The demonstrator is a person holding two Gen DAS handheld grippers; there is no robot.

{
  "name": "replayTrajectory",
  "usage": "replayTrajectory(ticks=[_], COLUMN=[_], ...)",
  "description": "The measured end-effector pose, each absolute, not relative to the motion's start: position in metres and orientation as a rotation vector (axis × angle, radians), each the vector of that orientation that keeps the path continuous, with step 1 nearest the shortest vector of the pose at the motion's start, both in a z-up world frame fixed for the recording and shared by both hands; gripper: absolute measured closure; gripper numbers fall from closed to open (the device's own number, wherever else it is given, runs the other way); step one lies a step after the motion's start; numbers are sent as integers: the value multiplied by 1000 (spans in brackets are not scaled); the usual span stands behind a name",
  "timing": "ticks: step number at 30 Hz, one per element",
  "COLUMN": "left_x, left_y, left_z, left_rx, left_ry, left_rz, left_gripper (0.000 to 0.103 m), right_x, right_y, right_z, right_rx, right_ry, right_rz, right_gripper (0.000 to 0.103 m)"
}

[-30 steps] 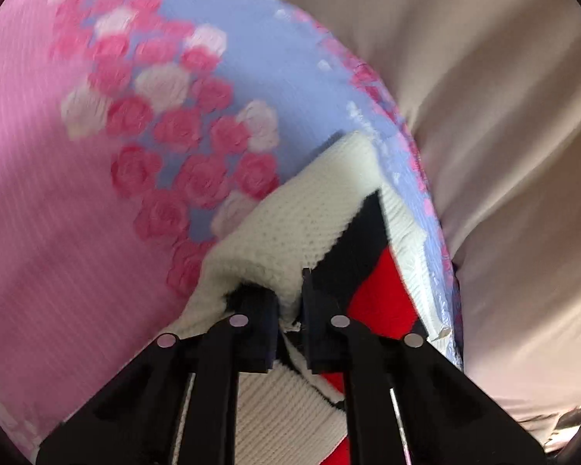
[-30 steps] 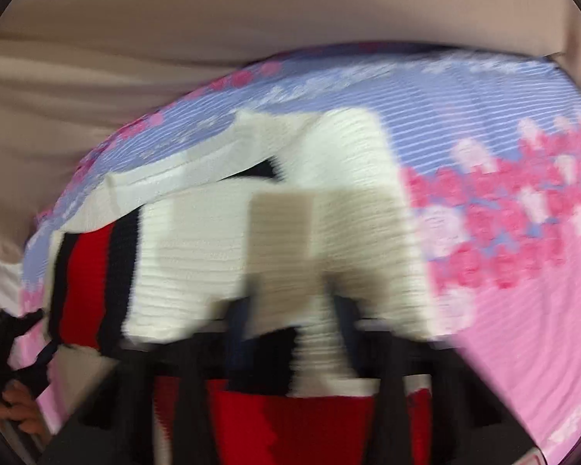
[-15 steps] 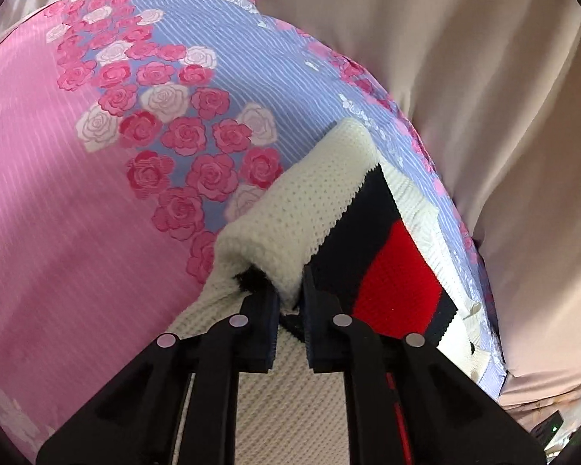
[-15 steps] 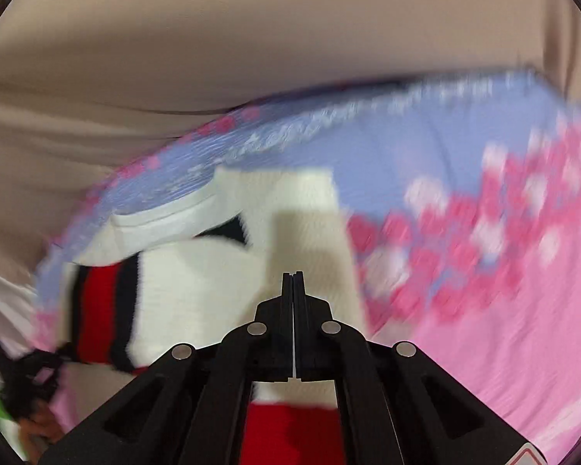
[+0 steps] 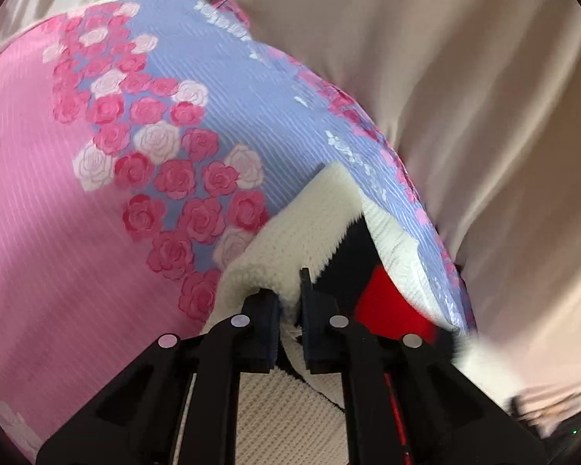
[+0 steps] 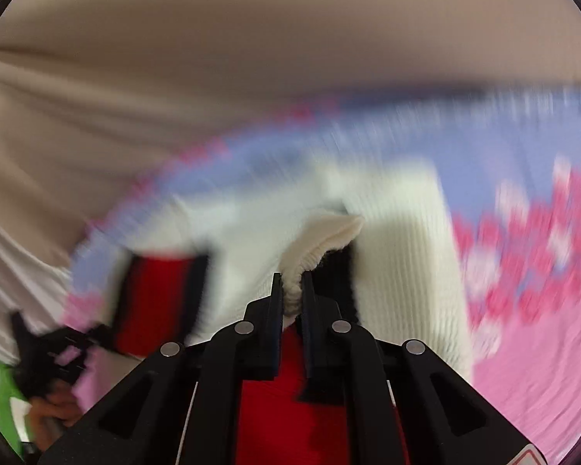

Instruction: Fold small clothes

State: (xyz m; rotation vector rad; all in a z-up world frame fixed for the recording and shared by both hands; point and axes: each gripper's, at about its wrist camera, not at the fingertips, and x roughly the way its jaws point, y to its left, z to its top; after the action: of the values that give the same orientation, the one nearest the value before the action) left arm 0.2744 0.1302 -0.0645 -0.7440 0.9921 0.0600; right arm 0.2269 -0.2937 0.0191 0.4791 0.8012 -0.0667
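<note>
A white knitted sweater (image 5: 313, 217) with a red and navy band (image 5: 387, 306) lies on a floral bedspread (image 5: 174, 155). My left gripper (image 5: 290, 294) is closing, its pads pinching a raised fold of the white knit. In the right wrist view the sweater (image 6: 399, 255) is blurred, its red band (image 6: 155, 298) at the left. My right gripper (image 6: 290, 290) holds a bunched white fold, lifted off the garment; its jaws are opening slightly around the cloth while still pressing on it. The left gripper's black frame (image 6: 50, 348) shows at the sweater's left end.
The pink and lilac rose bedspread (image 6: 542, 310) spreads out to the right. Rumpled beige sheet (image 5: 464, 116) lies beyond the sweater, also seen as the beige sheet (image 6: 251, 58). A hand (image 6: 46, 414) and a green sleeve (image 6: 4, 399) are at the lower left.
Half a second ago my right gripper was shut on nothing over the sweater; now it has a white fold pinched and has risen. My left gripper kept its fold and barely moved.
</note>
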Motion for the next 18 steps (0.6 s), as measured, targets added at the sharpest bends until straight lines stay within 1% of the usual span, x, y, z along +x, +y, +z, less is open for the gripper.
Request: replayTrajectory(ticks=[2, 4, 5, 6, 7, 10, 11, 12, 14, 15, 17, 18], left_x=[278, 278, 276, 273, 272, 271, 271, 271, 271, 272, 272, 272], left_y=[122, 115, 114, 112, 111, 112, 112, 111, 108, 107, 108, 109], left_z=[-80, -94, -95, -92, -88, -89, -91, -93, -90, -90, -92, -93], left_rx=[-717, -693, -688, -674, -657, -634, -637, -635, -617, -611, -610, -617], left_ry=[1041, 1078, 1075, 1066, 1055, 1060, 1067, 1072, 1070, 1069, 1070, 1069], left_rz=[63, 90, 95, 98, 100, 97, 95, 94, 91, 88, 80, 75], left_gripper=[95, 95, 95, 95, 95, 95, 94, 94, 94, 93, 91, 91], right_x=[216, 223, 227, 230, 227, 217, 217, 224, 233, 233, 230, 222], right_y=[-301, -312, -316, -322, -326, -329, -330, -330, -330, -329, -325, -324], right_z=[35, 0, -27, -59, -70, -45, -44, -54, -88, -89, -74, -61], right_rx=[436, 372, 351, 368, 411, 493, 498, 479, 413, 395, 388, 394], right_ry=[754, 876, 959, 1056, 1078, 956, 943, 981, 1119, 1114, 1093, 1054], right_rz=[-88, -153, -182, -206, -216, -206, -210, -222, -226, -221, -236, -263], right_gripper=[96, 96, 96, 96, 96, 96, 96, 96, 95, 95, 91, 86])
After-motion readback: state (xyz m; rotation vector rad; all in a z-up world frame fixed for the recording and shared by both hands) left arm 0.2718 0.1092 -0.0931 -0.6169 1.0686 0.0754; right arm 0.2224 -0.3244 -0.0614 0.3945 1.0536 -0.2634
